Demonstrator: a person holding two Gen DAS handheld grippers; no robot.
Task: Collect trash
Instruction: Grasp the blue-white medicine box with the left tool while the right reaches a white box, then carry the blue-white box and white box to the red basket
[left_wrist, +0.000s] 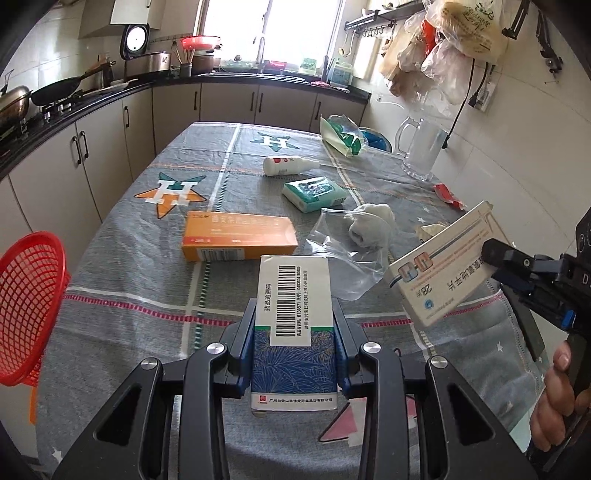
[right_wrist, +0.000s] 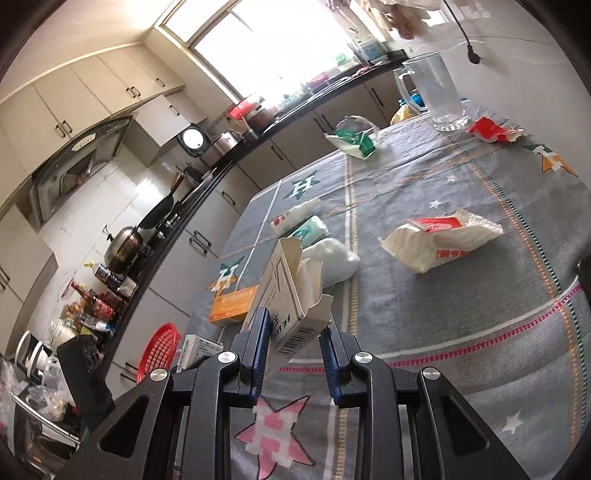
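Left view, claw: your left claw (left_wrist: 294, 332) is clamped on a blue box (left_wrist: 293, 332), held above the desk (left_wrist: 122, 317).
Left view, bin: the red basket (left_wrist: 31, 314) sits off to the claw's left, at the desk edge.
Left view, risk: swing left carelessly and the box could clip the rim and fall to the floor.
Right view, claw: your right claw (right_wrist: 293, 334) pinches a white box (right_wrist: 286, 295) with its flaps open.
Right view, risk: a leaflet (right_wrist: 308, 280) sticking out could slip free if you tilt it.
Right view, room: ahead lie an orange box (right_wrist: 232, 304), a wrapper (right_wrist: 439, 240) and a mug (right_wrist: 437, 92) on grey star-print cloth; kitchen counters beyond.
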